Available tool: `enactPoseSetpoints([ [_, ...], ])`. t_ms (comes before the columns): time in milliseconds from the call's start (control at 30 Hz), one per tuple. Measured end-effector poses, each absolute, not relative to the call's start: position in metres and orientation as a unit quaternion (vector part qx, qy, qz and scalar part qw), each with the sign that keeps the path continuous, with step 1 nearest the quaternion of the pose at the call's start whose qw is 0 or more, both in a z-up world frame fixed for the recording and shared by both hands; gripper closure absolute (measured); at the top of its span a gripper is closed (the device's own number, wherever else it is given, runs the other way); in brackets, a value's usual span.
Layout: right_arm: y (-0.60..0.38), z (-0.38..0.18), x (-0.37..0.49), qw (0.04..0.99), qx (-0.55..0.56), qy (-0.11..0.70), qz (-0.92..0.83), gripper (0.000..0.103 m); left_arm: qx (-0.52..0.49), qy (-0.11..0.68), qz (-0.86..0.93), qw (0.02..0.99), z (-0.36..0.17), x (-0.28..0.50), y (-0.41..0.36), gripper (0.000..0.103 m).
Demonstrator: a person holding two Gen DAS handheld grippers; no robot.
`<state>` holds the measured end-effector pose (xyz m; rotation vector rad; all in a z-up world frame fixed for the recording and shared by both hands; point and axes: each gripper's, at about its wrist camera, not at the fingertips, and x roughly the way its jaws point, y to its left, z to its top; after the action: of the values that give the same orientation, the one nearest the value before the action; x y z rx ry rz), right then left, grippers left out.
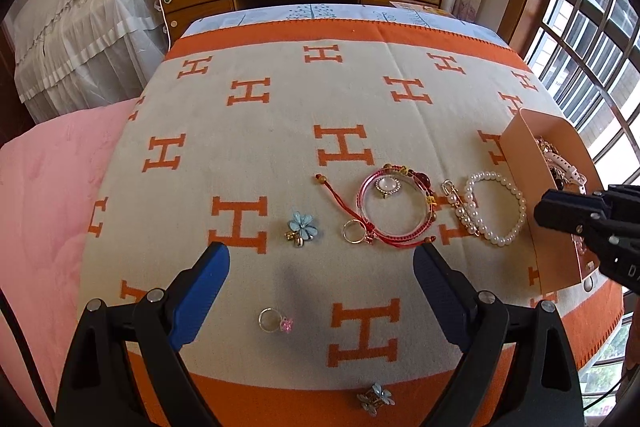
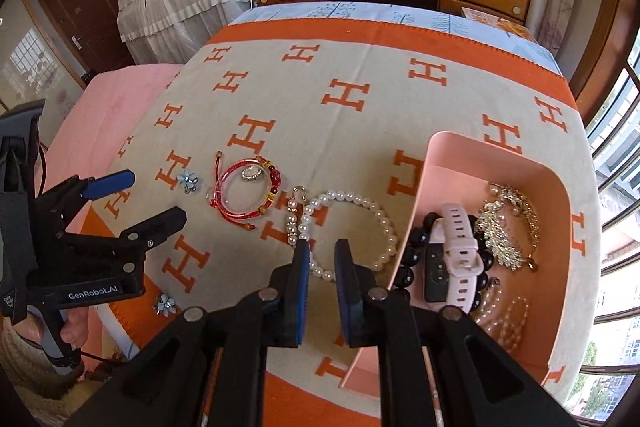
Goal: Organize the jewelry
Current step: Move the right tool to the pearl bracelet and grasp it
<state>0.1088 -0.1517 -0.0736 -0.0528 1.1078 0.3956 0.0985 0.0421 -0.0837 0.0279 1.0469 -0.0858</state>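
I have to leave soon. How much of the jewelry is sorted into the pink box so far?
Done: the pink box already holds a smartwatch, a black bead bracelet, a gold comb and pearls. In hand: nothing; the right tongs stand slightly open and empty over the pearl bracelet, and the left tongs are open. Left on the blanket: pearl bracelet, pearl pin, red cord bracelet, rings, flower pieces.

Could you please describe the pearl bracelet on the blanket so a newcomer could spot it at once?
Find the pink box on the blanket. Just left of it lies the pearl bracelet, a ring of white beads. Unlike the red bracelet further left, it is all white.
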Motion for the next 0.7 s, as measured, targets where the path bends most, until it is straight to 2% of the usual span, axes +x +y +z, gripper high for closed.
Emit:
enactPoseSetpoints([
  [100,-0.142,-0.083,0.114,0.818,-0.045,0.538,0.199,0.070,0.003,0.501,-0.043,0.864,-0.085,0.102,0.044,0.011],
  [400,-0.117,-0.112,0.132,0.779,-0.115,0.579,0.211,0.070,-0.013,0.507,-0.036,0.861,-0.092,0.100,0.057,0.011],
  [700,-0.107,-0.119,0.132,0.769,-0.179,0.575,0.215,0.070,-0.023,0.507,-0.031,0.861,-0.093,0.100,0.065,0.011],
])
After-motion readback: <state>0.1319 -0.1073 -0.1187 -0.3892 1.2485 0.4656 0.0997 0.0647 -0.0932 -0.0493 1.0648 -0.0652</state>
